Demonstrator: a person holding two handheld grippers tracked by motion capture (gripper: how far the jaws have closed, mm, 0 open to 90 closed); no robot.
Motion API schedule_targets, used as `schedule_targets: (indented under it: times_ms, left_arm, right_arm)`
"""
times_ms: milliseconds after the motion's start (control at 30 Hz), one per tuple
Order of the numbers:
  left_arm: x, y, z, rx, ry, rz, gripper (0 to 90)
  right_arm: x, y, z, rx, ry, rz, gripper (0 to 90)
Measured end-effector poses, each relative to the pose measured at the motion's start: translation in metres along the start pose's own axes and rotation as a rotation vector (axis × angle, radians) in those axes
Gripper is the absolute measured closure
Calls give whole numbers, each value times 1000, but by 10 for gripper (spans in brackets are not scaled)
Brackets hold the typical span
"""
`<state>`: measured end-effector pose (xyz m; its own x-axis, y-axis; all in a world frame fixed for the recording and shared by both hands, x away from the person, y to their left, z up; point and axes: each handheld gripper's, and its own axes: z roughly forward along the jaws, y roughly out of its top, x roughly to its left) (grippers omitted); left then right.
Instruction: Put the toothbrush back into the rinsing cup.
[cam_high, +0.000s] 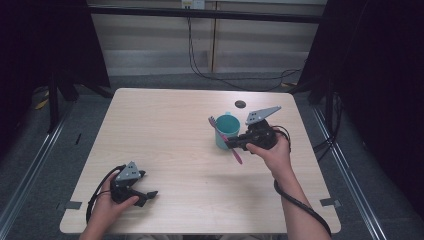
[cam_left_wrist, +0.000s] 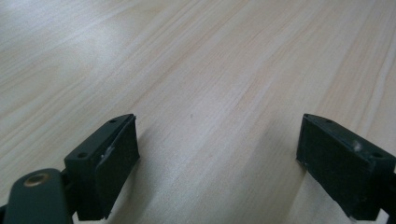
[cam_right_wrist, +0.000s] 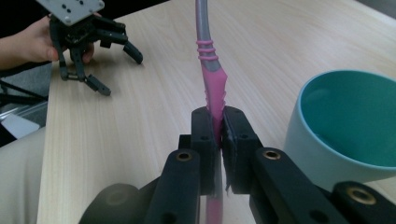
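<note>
My right gripper (cam_high: 233, 144) (cam_right_wrist: 218, 126) is shut on a pink and grey toothbrush (cam_high: 220, 131) (cam_right_wrist: 212, 79), gripped partway along its handle. In the high view the brush slants across the front of a teal cup (cam_high: 231, 124) (cam_right_wrist: 345, 121), bristle end up at the cup's left rim. The cup stands upright on the wooden table (cam_high: 170, 130), right of centre, close beside the gripper. My left gripper (cam_high: 149, 185) (cam_left_wrist: 217, 158) (cam_right_wrist: 120, 72) rests near the table's front left edge. Its jaws stand wide apart with bare wood between them.
A small dark round spot (cam_high: 240, 104) marks the table behind the cup. Black cables (cam_high: 200, 70) run over the floor beyond the far edge. Dark curtains and metal rails (cam_high: 30, 165) flank the table on both sides.
</note>
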<state>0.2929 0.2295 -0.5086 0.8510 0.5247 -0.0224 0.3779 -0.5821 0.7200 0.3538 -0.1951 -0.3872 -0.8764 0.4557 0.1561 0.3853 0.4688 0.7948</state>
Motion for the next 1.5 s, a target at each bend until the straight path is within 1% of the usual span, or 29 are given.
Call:
schedule_targets:
  times_ms: [100, 133, 300, 500, 533, 567, 767, 833, 867, 967, 1067, 1167, 1267, 1333, 1433, 1500]
  left_arm:
    - [0, 0, 0, 0, 0, 0, 125]
    - [0, 0, 0, 0, 0, 0, 125]
    - [0, 0, 0, 0, -1, -1, 125]
    - [0, 0, 0, 0, 0, -2, 125]
    - [0, 0, 0, 0, 0, -1, 125]
    - [0, 0, 0, 0, 0, -1, 125]
    - [0, 0, 0, 0, -1, -1, 125]
    - [0, 0, 0, 0, 0, -1, 125]
    - [0, 0, 0, 0, 0, -1, 125]
    - [0, 0, 0, 0, 0, -1, 125]
    - [0, 0, 0, 0, 0, -1, 125]
    - [0, 0, 0, 0, 0, -2, 125]
    - [0, 0, 0, 0, 0, -2, 125]
    - [0, 0, 0, 0, 0, -2, 125]
    - [0, 0, 0, 0, 0, -2, 125]
    - [0, 0, 0, 0, 0, -2, 125]
  right_arm:
    - [-1, 0, -3, -20, -9, 13, 840]
    - [-2, 1, -6, -41, -17, 19, 840]
    - [-3, 1, -8, -60, -21, 30, 840]
    - [-5, 1, -12, -107, -30, 48, 840]
    - [-6, 1, -13, -116, -40, 50, 840]
    - [-7, 1, -13, -123, -33, 56, 840]
    - [-8, 3, -16, -141, -35, 63, 840]
    - [-8, 3, -17, -142, -43, 64, 840]
    - [-9, 4, -18, -153, -42, 67, 840]
    - [-9, 4, -19, -161, -44, 69, 840]
    - [-10, 5, -21, -166, -50, 73, 840]
    - [-12, 6, -23, -188, -63, 85, 840]
    - [-13, 7, -23, -185, -71, 84, 840]
    - [-15, 8, -25, -203, -78, 89, 840]
    - [-16, 9, -26, -213, -82, 93, 840]
    - [-18, 10, -27, -235, -81, 94, 840]
